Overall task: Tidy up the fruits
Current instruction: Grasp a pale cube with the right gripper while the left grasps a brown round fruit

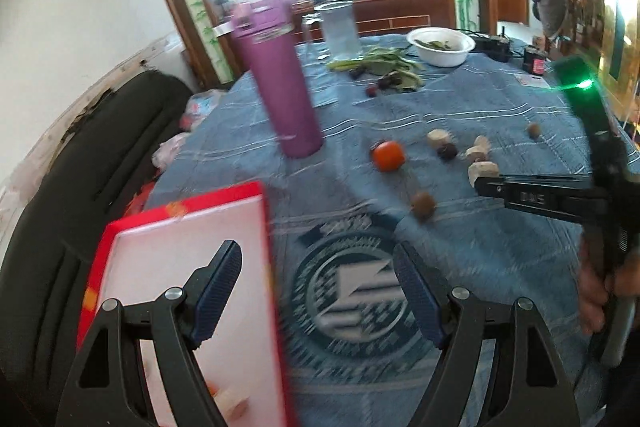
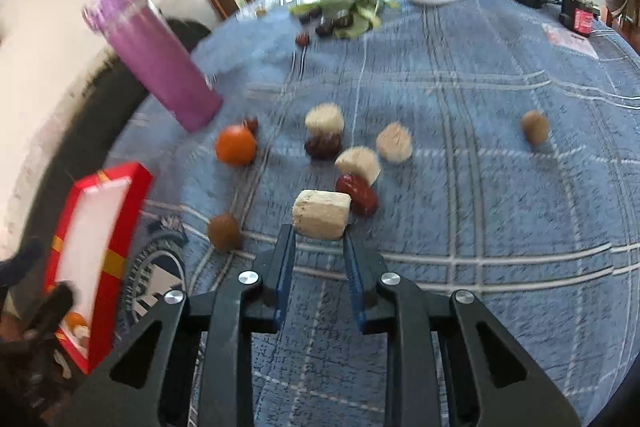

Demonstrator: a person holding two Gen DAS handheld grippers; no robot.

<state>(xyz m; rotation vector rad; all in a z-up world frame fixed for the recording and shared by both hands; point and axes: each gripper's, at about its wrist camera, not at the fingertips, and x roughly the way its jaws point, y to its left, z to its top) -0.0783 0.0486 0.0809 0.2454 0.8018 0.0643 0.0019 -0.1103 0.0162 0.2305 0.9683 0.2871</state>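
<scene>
My right gripper (image 2: 318,241) is shut on a pale cylindrical fruit piece (image 2: 322,219), which stays sharp while the table behind it blurs. Just behind it lie a red date (image 2: 358,193), more pale pieces (image 2: 394,143), a dark date (image 2: 323,145), an orange (image 2: 235,145) and two brown round fruits (image 2: 224,231). The red box (image 1: 192,267) with a white inside sits at the left and holds an orange and a pale piece (image 2: 76,321). My left gripper (image 1: 320,291) hangs open and empty over the box's right edge. The right gripper (image 1: 486,185) reaches in from the right.
A tall purple bottle (image 1: 284,83) stands behind the box, near the orange (image 1: 388,155). Further back are a glass jug (image 1: 340,31), a white bowl (image 1: 440,47), and green leaves with dark fruits (image 1: 380,67). The blue checked cloth (image 2: 480,227) covers the table. A dark chair (image 1: 60,207) stands left.
</scene>
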